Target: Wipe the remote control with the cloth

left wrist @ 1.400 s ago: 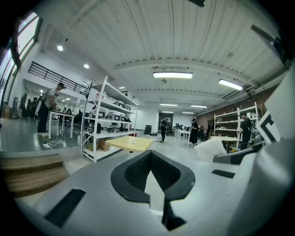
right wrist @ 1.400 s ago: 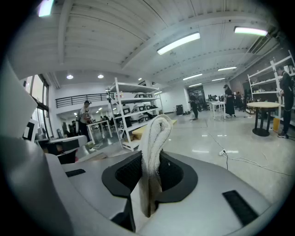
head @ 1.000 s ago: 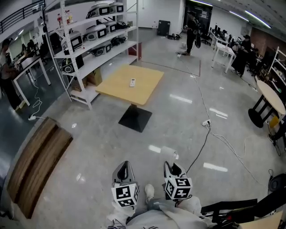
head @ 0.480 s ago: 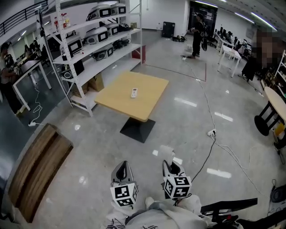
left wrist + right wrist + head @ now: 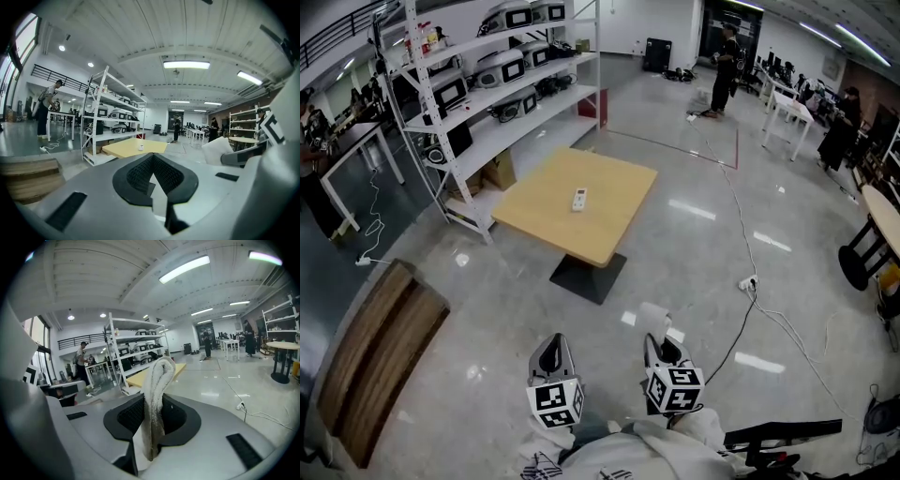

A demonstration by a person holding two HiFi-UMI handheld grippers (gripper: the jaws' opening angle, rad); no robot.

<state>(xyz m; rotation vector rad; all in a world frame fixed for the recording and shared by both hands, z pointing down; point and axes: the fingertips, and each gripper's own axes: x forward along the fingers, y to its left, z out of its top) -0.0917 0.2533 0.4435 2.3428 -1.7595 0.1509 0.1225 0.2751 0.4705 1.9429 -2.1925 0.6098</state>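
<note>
Jaws of right gripper (image 5: 153, 404) pinch the cloth (image 5: 159, 373); left gripper (image 5: 153, 164) closed, empty.

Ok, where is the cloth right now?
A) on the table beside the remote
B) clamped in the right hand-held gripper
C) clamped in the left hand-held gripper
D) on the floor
B: the right gripper view shows the cloth pinched upright between the jaws of the right hand-held gripper, while the left hand-held gripper is shut on nothing and the remote lies on the table.

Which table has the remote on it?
The square yellow table on the black base, beside the white shelving; the remote lies near its middle.
</note>
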